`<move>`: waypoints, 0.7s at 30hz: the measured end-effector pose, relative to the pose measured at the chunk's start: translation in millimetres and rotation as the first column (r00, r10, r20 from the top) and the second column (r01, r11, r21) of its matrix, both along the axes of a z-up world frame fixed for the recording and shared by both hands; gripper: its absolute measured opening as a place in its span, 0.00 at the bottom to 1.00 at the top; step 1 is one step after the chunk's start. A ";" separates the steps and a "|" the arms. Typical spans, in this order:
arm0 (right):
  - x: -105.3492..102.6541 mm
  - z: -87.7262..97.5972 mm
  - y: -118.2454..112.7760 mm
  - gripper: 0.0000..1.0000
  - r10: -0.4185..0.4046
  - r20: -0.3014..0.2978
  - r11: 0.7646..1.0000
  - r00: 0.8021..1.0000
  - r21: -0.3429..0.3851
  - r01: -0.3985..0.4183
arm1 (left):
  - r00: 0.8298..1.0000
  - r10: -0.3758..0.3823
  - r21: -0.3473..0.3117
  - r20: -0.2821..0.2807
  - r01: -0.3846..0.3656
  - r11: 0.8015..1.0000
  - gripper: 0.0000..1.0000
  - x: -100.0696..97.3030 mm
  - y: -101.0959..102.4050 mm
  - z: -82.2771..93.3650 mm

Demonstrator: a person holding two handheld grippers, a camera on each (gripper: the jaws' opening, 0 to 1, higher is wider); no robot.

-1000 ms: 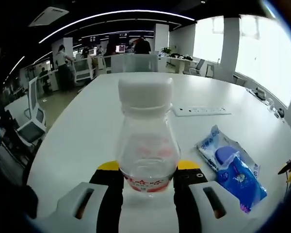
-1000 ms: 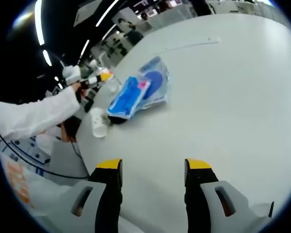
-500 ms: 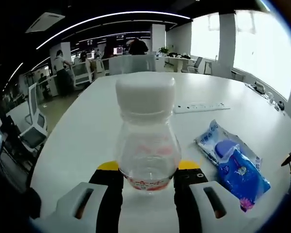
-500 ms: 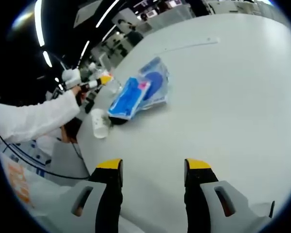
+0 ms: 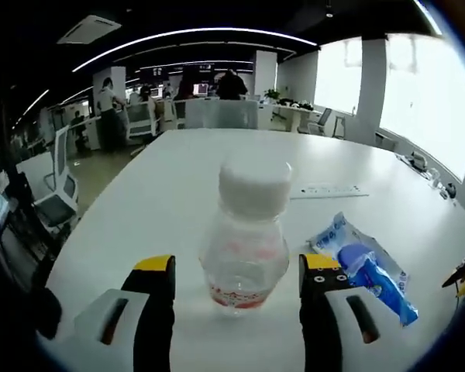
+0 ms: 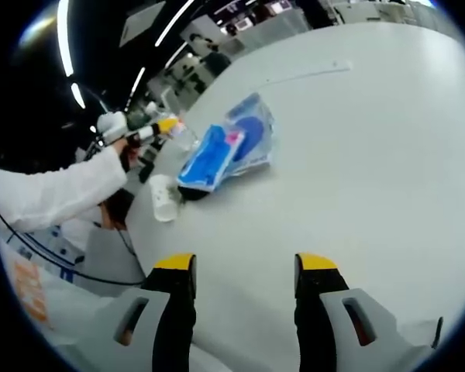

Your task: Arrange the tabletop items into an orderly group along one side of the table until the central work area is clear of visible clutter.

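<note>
So the left gripper (image 5: 236,267) has its jaws spread wide, and the little clear bottle (image 5: 246,242) with the white cap stands upright between them in the middle of the left gripper view, a visible gap on each side. Nothing's clamped; the bottle just sits on the white table (image 5: 163,194) on its own.

To the lower right of the bottle lies the blue packet (image 5: 364,263), its long axis running diagonally toward the frame's lower right. Further up, a flat white strip (image 5: 329,190) rests on the table.

The right gripper (image 6: 244,267) is also wide open with nothing but bare tabletop between the jaws. In its view the blue packet (image 6: 225,151) is up and to the left, well apart, with a white cup (image 6: 163,198) lying just below-left of it.

My guess: the packet's next, and the left claw is way nearer to it.
</note>
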State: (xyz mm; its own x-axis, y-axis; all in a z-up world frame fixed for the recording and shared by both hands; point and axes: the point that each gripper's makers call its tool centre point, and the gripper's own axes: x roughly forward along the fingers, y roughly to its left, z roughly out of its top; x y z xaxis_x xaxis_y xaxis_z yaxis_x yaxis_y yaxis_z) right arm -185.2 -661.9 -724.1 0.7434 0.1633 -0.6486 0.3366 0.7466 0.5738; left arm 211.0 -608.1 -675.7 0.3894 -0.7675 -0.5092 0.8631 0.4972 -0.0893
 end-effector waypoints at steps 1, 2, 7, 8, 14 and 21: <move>0.1 0.5 0.1 0.49 -0.002 0.003 1.000 1.000 0.001 0.002 | 1.000 -0.002 0.005 0.002 0.002 1.000 0.72 -1.5 2.5 1.5; 0.1 0.8 0.2 0.49 -0.005 0.007 1.000 1.000 0.002 0.005 | 1.000 -0.007 0.012 0.010 0.007 1.000 0.72 -3.4 6.0 3.6; 0.7 4.8 4.3 0.49 -0.009 0.025 1.000 1.000 0.006 0.008 | 1.000 -0.015 0.019 0.015 0.015 1.000 0.72 -12.7 21.8 12.6; 0.6 5.9 4.9 0.49 -0.010 0.031 1.000 0.999 0.009 0.010 | 1.000 -0.015 0.017 0.014 0.015 1.000 0.72 -14.0 25.3 15.3; 1.3 13.6 5.2 0.49 -0.014 0.060 1.000 0.998 0.002 0.014 | 1.000 -0.018 0.006 0.021 0.018 1.000 0.72 -28.2 36.4 29.7; -6.2 18.6 4.1 0.49 -0.036 0.083 0.999 0.996 0.001 0.036 | 1.000 -0.005 -0.006 0.024 0.005 1.000 0.71 -46.4 52.8 34.3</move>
